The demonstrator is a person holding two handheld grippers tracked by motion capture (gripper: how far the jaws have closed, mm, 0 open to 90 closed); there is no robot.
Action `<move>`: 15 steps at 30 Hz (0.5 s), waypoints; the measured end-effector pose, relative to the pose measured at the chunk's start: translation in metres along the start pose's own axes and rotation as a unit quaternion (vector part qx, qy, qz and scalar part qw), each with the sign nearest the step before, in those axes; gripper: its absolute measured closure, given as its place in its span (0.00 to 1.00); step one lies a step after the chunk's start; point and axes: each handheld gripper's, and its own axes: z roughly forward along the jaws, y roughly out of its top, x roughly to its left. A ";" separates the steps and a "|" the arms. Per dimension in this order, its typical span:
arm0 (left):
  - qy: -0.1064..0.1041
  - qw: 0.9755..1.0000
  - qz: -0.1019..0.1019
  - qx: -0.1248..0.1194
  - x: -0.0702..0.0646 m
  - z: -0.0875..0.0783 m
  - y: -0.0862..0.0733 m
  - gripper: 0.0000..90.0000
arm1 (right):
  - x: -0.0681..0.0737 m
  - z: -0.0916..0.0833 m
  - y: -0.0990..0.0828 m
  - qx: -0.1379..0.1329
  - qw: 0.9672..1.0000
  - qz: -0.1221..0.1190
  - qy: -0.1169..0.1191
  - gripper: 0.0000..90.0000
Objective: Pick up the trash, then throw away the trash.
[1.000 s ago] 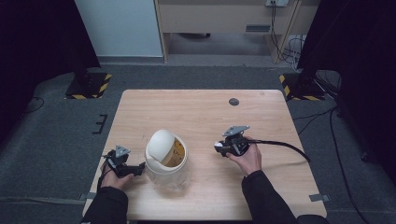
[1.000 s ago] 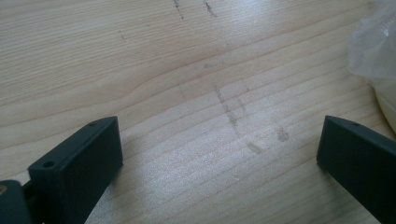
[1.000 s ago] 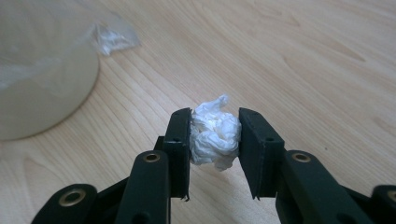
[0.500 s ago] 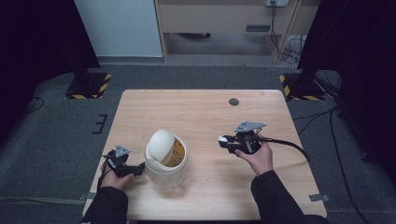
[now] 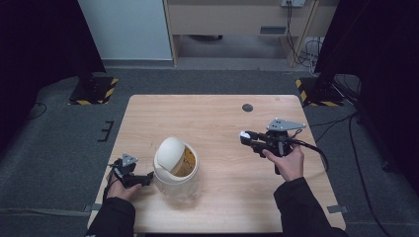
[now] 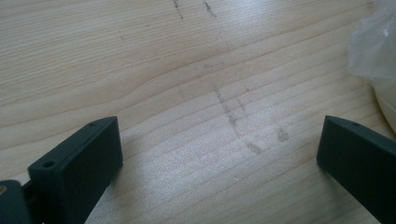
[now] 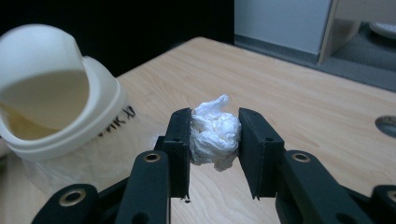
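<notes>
A small cream bin [image 5: 176, 170] with a tilted dome lid [image 5: 168, 153] stands near the table's front left; it also appears in the right gripper view [image 7: 60, 126]. My right gripper [image 5: 245, 137] is held above the table to the right of the bin, shut on a crumpled white paper wad [image 7: 215, 133], which is also seen from above as a white speck [image 5: 243, 134]. My left gripper [image 5: 148, 178] rests low beside the bin's left side, jaws wide open over bare wood [image 6: 210, 140] with nothing between them.
The wooden table [image 5: 212, 123] has a round dark grommet hole [image 5: 247, 107] near its far edge. A thin plastic liner [image 6: 373, 42] bulges around the bin. Dark floor surrounds the table, with a cabinet at the back.
My right gripper, holding the wad, has risen and drifted right and slightly away from the bin. The left gripper and bin have stayed put.
</notes>
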 end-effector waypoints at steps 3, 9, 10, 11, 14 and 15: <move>0.000 1.000 0.000 0.000 0.000 0.000 0.000 0.00 | 0.004 -0.006 0.008 -0.018 1.000 -0.003 0.006 0.73; 0.000 1.000 0.000 0.000 0.000 0.000 0.000 0.00 | 0.014 -0.015 0.022 -0.044 0.999 -0.012 0.018 0.73; 0.000 1.000 0.000 0.000 0.000 0.000 0.000 0.00 | 0.015 -0.016 0.023 -0.049 0.999 -0.009 0.021 0.73; 0.000 1.000 0.000 0.000 0.000 0.000 0.000 0.00 | 0.016 -0.017 0.024 -0.050 0.998 -0.011 0.022 0.73; 0.000 1.000 0.000 0.000 0.000 0.000 0.000 0.00 | 0.018 -0.019 0.028 -0.057 0.998 -0.014 0.023 0.73; 0.000 1.000 0.000 0.000 0.000 0.000 0.000 0.00 | 0.019 -0.020 0.030 -0.059 0.998 -0.015 0.024 0.73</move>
